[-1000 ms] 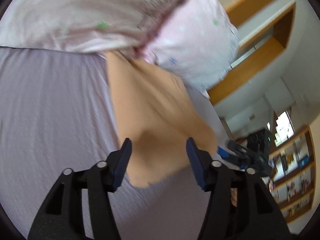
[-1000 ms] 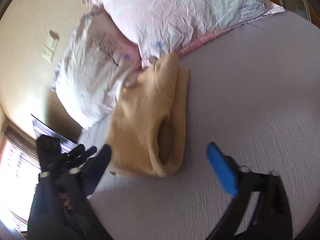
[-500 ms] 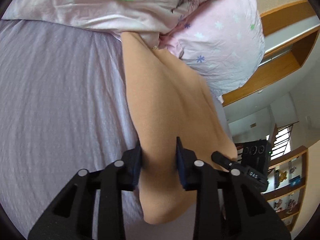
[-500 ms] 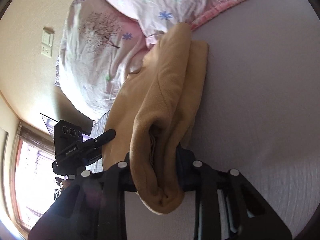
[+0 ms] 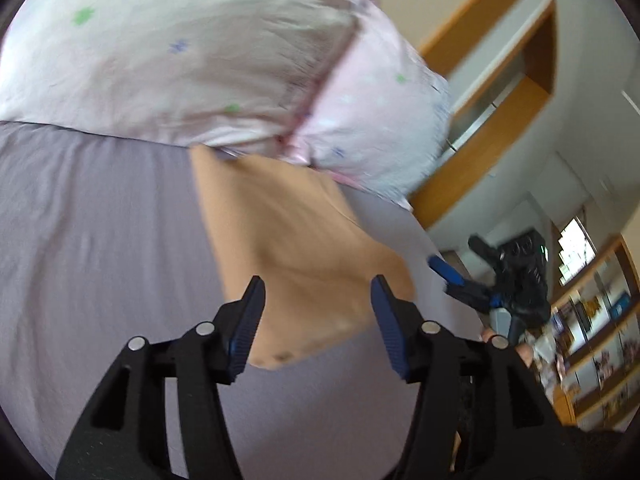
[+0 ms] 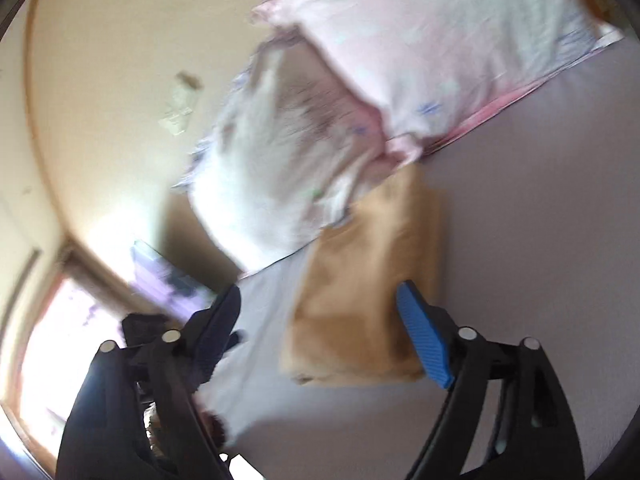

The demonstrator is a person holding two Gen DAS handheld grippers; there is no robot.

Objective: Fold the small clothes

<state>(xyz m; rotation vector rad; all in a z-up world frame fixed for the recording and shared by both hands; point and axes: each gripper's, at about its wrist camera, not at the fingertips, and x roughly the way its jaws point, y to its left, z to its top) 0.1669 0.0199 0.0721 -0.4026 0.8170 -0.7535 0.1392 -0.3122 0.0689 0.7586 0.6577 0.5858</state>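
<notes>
A folded tan garment (image 5: 296, 248) lies flat on the lilac bed sheet (image 5: 100, 240), its far end against the pillows. My left gripper (image 5: 318, 320) is open and empty, its blue-padded fingers held just above the garment's near edge. In the right wrist view the same garment (image 6: 372, 292) lies between and beyond the fingers of my right gripper (image 6: 324, 332), which is open and empty. The right gripper also shows in the left wrist view (image 5: 480, 288), off the garment's right side. Both views are blurred by motion.
Two pink floral pillows (image 5: 192, 48) lie along the head of the bed, also in the right wrist view (image 6: 420, 48). A wooden frame and wall (image 5: 500, 80) stand beyond the bed, with shelves (image 5: 592, 340) at right. A bright window (image 6: 68, 332) is at left.
Half a second ago both grippers were shut on the garment's near end. Both have let go, opened and drawn back; the garment now lies flat on the sheet.
</notes>
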